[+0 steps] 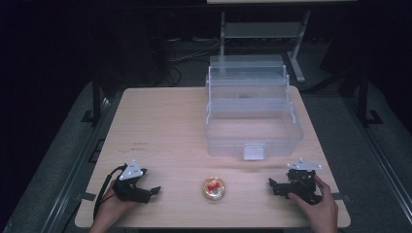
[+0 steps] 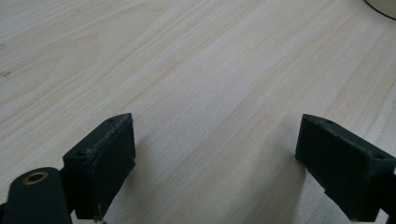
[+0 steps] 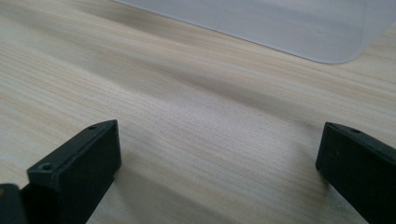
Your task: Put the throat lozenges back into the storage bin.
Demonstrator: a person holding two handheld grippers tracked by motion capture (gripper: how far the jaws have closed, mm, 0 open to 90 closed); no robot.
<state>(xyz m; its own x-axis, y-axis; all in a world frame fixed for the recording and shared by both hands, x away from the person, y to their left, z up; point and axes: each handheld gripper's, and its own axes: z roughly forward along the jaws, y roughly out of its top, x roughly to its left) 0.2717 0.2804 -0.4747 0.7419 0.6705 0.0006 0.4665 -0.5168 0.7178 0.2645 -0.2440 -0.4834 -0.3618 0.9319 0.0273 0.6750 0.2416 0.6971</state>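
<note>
A clear plastic box [image 1: 252,127] with stepped tiers opened out stands on the wooden table [image 1: 160,126] at the back right. Its pale edge [image 3: 280,23] crosses the top of the right gripper view. A small round clear container [image 1: 214,189] with something red and yellow inside lies near the front edge, between the hands. My left gripper [image 1: 154,190] rests at the front left, open, jaws pointing right toward the container, nothing between them [image 2: 215,154]. My right gripper [image 1: 272,184] rests at the front right, open and empty [image 3: 219,158], jaws pointing left.
A dark floor with cables surrounds the table, and a metal stand [image 1: 262,34] rises behind it. A rim of a round object [image 2: 380,7] shows at the top right corner of the left gripper view. Bare wood spreads over the table's left half.
</note>
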